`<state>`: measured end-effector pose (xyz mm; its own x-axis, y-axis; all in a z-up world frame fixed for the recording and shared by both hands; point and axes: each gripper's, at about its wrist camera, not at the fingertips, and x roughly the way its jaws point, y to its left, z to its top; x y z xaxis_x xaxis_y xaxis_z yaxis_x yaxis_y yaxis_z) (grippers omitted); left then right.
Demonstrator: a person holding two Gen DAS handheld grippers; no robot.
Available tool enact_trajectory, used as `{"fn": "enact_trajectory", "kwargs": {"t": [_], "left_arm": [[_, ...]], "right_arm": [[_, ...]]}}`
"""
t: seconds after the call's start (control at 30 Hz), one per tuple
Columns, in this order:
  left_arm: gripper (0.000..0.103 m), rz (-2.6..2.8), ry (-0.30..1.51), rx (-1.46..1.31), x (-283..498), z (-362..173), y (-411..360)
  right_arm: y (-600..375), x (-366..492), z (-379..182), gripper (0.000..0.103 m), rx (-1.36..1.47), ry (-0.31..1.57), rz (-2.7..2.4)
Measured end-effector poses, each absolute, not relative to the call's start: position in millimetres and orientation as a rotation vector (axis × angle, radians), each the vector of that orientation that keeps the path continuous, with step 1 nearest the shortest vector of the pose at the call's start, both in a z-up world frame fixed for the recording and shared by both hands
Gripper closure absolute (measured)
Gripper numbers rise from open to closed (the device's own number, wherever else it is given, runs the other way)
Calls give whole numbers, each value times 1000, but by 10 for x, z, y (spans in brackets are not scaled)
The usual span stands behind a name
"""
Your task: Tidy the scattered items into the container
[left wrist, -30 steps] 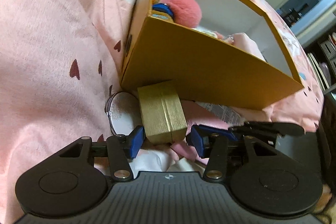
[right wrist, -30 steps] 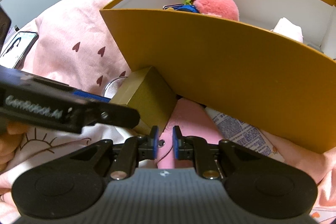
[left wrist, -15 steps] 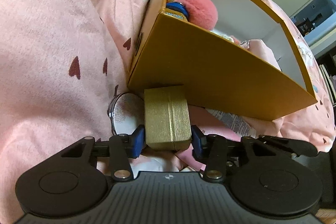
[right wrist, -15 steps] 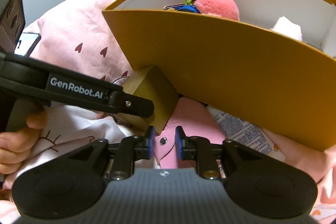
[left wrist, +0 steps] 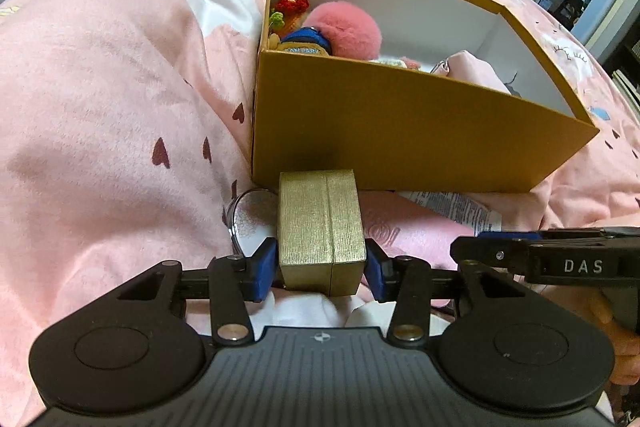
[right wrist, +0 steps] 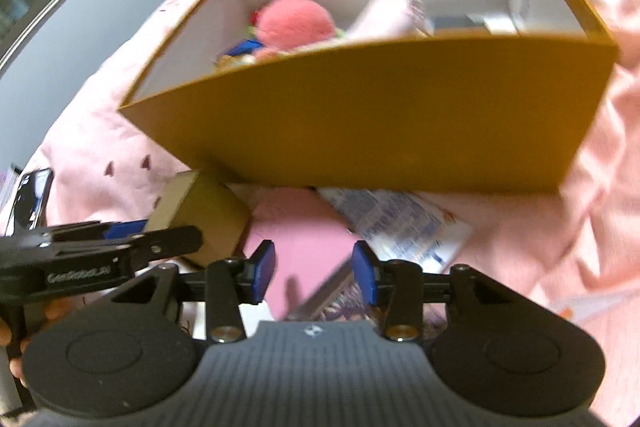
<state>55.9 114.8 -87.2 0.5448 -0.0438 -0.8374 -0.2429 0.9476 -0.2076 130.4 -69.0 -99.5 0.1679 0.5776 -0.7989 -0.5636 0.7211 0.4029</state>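
A tan cardboard box (left wrist: 400,131) with white inner walls sits on the pink bedspread and holds a pink pompom (left wrist: 344,31), a blue item and other small things. My left gripper (left wrist: 322,267) is shut on a small gold gift box (left wrist: 320,227) that lies just in front of the tan box. My right gripper (right wrist: 314,275) is open and empty above a pink wallet (right wrist: 308,247). The tan box (right wrist: 380,123) and the gold gift box (right wrist: 204,215) also show in the right wrist view.
A round mirror (left wrist: 250,219) lies left of the gold gift box. A printed packet (right wrist: 396,223) lies under the tan box's near edge. A phone (right wrist: 32,199) lies at far left. The bedspread (left wrist: 100,127) rises in a hump on the left.
My left gripper moved forward and closed on the gold gift box. My right gripper opened, letting go of the pink wallet, and shifted to the right.
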Motion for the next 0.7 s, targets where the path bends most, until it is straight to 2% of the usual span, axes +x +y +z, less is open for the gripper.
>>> {"fn": "enact_trajectory", "kwargs": {"t": [0.13, 0.47, 0.57, 0.7], "left_arm": [[51, 118, 993, -304, 554, -867, 1131], [51, 118, 992, -314, 531, -872, 1154], [51, 120, 992, -314, 531, -873, 1157], [51, 124, 995, -304, 526, -860, 1143]], "right_arm": [[-760, 1334, -1105, 56, 54, 1195, 786], [-578, 1364, -1207, 56, 47, 1163, 834], [-551, 1311, -1177, 62, 33, 1152, 855], [-601, 1286, -1125, 64, 84, 1153, 887]]}}
